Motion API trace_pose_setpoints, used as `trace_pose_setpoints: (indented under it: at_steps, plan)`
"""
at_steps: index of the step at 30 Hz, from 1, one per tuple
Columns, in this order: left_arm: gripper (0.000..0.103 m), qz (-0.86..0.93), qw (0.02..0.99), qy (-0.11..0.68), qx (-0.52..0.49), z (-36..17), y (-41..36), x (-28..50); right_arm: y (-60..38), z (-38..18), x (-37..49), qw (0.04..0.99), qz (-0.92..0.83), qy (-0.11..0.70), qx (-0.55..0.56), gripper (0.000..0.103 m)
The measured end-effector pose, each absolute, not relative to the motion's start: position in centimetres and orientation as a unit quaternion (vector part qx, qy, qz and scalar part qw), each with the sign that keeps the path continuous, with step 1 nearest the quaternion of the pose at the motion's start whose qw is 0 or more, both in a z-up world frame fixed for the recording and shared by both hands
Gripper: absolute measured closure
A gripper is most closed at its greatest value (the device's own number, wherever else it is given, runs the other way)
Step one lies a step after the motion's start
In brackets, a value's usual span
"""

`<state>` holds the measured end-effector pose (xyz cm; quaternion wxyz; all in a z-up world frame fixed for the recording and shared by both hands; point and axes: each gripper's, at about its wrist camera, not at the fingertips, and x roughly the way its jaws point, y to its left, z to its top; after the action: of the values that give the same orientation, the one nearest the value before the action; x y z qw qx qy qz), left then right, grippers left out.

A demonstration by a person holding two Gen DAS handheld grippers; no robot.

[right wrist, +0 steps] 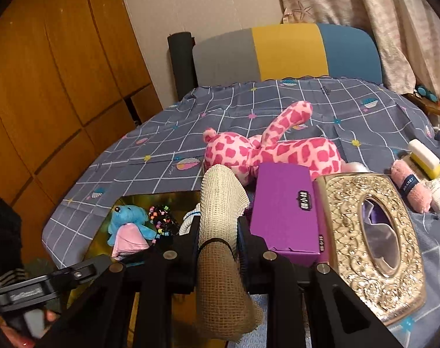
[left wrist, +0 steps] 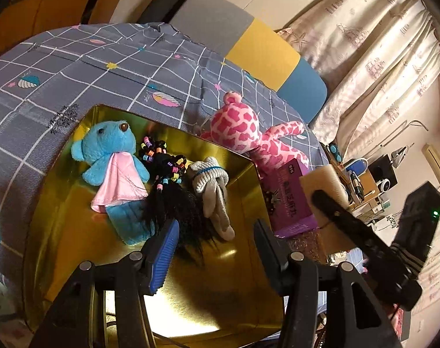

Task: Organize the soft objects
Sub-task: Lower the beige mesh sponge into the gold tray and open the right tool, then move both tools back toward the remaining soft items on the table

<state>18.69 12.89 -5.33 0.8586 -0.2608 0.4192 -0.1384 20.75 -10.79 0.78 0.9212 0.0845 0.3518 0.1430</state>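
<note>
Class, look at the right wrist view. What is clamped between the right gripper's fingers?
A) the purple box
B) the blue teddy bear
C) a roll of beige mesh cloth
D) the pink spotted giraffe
C: the right gripper is shut on the beige mesh cloth, which sticks up between its fingers.

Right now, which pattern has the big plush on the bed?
Pink plush: light pink with darker pink patches; clearest in the right wrist view.

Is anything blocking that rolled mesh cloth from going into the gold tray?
Nothing visible does. The right gripper holds the mesh cloth near the gold tray, whose open top has bare floor in front of the blue bear.
</note>
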Motion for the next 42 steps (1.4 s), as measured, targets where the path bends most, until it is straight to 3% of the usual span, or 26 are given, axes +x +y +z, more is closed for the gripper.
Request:
trace_pose_setpoints:
  at_steps: [15,25,27,31,33,36,42]
  plan:
    - [0.049,-0.106,0.856,0.397,-0.313,-5.8,15.8,17.6,-8.3,-0.4,23.9,0.918,0.108,0.378,0.06,0.08]
    - [0.049,-0.099,0.854,0.4,-0.317,-6.0,16.5,17.3,-3.8,-1.8,25.9,0.921,0.091,0.376,-0.031,0.078]
    - [0.049,-0.1,0.853,0.401,-0.318,-6.1,16.5,17.2,-3.1,-2.1,26.2,0.92,0.082,0.38,-0.051,0.071]
    - [0.049,-0.099,0.857,0.397,-0.314,-5.9,16.5,16.8,-2.6,-1.8,25.7,0.923,0.085,0.372,-0.054,0.042]
    - [0.049,-0.097,0.858,0.396,-0.311,-5.9,16.6,16.7,-3.3,-1.1,24.8,0.931,0.092,0.352,-0.026,0.04]
    - [0.049,-0.087,0.857,0.401,-0.311,-6.4,16.9,16.6,-4.7,0.5,23.3,0.941,0.099,0.323,0.013,0.028]
    - [0.049,-0.073,0.857,0.403,-0.312,-6.9,17.0,16.3,-8.2,3.4,21.0,0.954,0.085,0.283,0.06,0.021]
